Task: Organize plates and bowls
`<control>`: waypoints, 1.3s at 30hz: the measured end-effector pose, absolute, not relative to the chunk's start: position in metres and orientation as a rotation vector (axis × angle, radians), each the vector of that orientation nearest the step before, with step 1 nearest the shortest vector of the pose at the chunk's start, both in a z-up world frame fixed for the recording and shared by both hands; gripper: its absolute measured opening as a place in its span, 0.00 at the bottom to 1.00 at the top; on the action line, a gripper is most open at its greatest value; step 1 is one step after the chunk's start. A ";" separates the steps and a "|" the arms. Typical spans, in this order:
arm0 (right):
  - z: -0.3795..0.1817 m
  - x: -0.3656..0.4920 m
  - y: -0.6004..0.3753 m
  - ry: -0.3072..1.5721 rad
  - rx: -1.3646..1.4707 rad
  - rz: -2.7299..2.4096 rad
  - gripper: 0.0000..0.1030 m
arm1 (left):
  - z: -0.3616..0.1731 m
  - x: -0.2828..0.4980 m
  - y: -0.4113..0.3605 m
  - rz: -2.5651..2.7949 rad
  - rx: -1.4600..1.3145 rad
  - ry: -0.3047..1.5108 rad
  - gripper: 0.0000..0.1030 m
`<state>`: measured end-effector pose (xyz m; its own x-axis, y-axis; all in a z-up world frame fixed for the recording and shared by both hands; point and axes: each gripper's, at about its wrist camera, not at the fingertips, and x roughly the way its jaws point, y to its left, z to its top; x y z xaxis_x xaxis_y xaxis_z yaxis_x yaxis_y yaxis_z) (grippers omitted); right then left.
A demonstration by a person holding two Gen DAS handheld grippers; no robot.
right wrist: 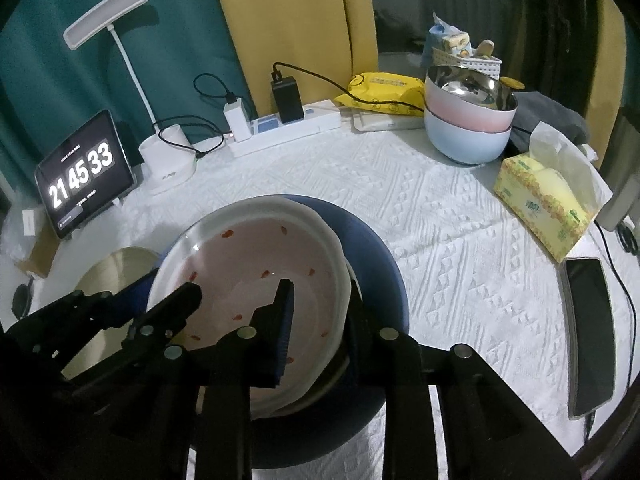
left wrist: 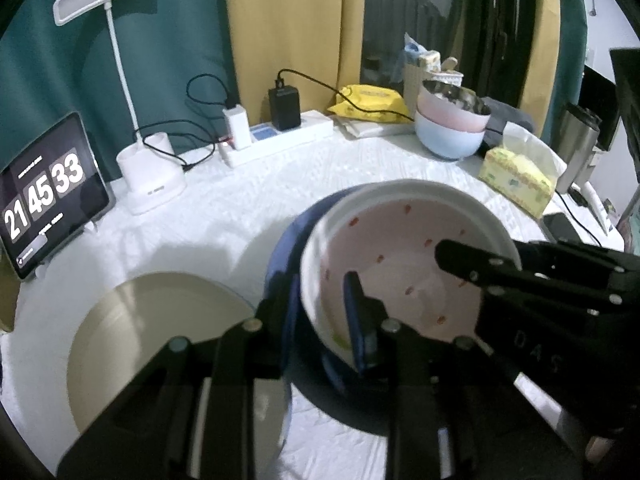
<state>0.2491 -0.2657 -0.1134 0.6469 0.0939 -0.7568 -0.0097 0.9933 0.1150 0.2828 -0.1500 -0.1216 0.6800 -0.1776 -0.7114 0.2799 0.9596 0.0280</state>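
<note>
- While the spotted white bowl (left wrist: 400, 232) sits tilted on the blue plate (right wrist: 372, 248) at frame centre, left gripper (left wrist: 316, 300) & right gripper (right wrist: 320, 296) each straddle its rim; firm pinch or slack can't be told.
- Risk: slack pads let bowl slide & clatter onto blue plate.
- Risk: uneven lift tips it toward beige plate (left wrist: 152, 340), lower left.

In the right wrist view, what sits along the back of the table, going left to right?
Black tablet showing a clock → white desk lamp with a round base → white power strip with chargers plugged in → yellow wipes packet → stacked pink and pale blue bowls → yellow tissue box.
</note>
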 end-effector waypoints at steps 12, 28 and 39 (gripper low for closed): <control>-0.090 0.237 -0.264 0.795 0.067 0.043 0.54 | -0.109 0.277 -0.135 -0.233 0.106 0.759 0.25; -0.079 0.226 -0.319 0.772 0.122 -0.004 0.55 | -0.101 0.276 -0.102 -0.207 0.022 0.744 0.45; -0.112 0.237 -0.335 0.851 0.173 0.039 0.55 | -0.125 0.286 -0.110 -0.200 0.054 0.812 0.44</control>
